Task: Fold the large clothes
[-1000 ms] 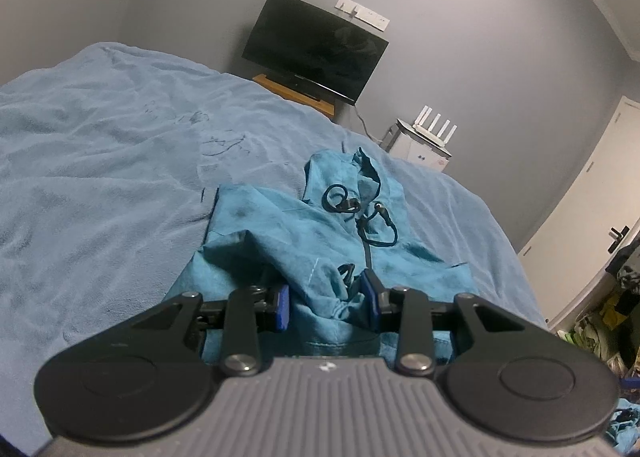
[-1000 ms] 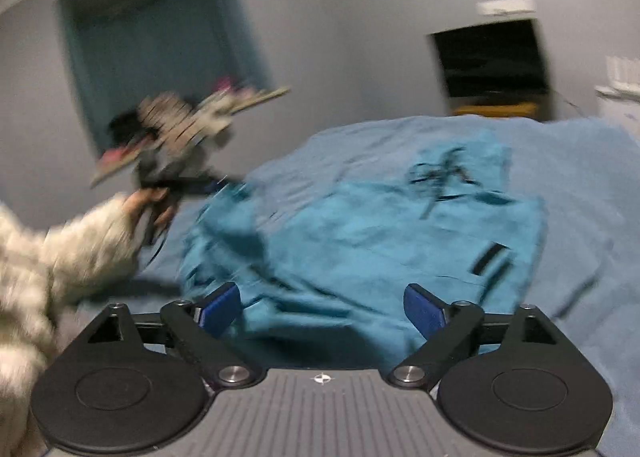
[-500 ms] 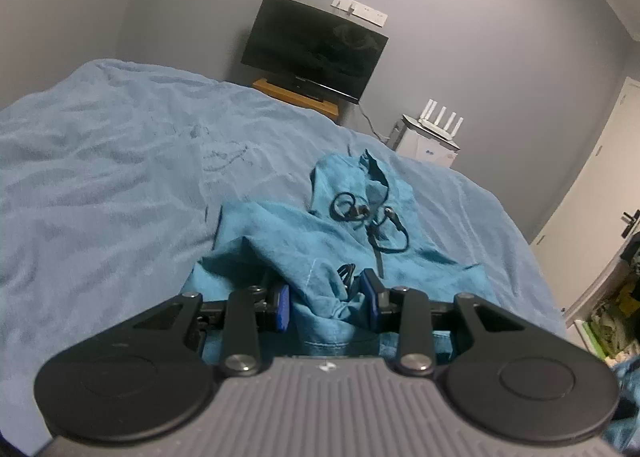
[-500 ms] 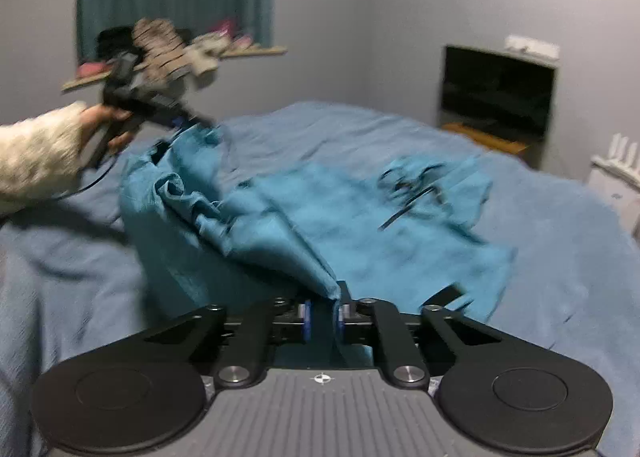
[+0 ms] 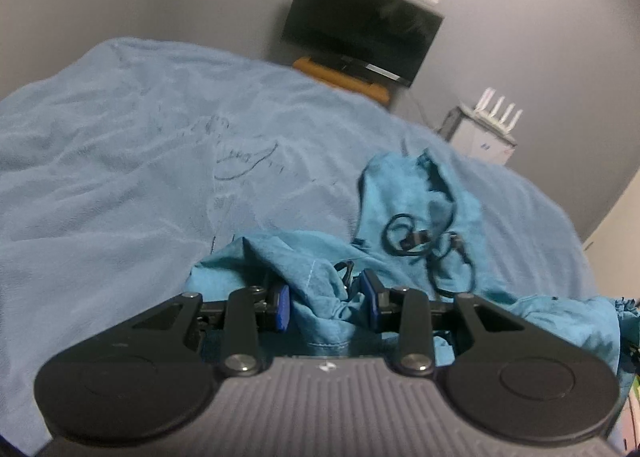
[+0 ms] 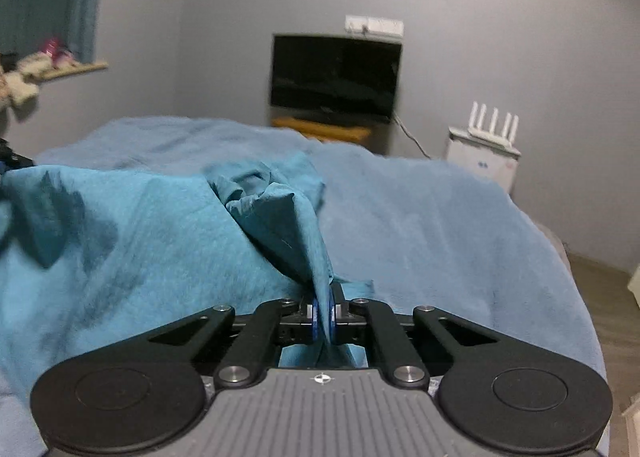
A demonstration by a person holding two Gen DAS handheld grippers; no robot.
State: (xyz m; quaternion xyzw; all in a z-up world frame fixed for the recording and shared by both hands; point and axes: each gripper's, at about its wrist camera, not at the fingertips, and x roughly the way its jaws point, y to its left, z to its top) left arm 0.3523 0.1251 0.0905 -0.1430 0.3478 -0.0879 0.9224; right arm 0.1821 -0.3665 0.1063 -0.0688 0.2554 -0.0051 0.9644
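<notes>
Teal hoodie [image 6: 132, 241] pinched by right gripper [image 6: 324, 316], left gripper [image 5: 326, 307].

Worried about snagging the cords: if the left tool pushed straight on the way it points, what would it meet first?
Probably the bunched teal jacket already between its pads, then the black drawcords lying on the hood just beyond. Depth is hard to judge in this fisheye view.

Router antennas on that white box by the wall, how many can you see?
4. The antennas stand upright in a row atop the white box, right of the TV. The left wrist view is blurrier but shows the same row. None looks hidden.
</notes>
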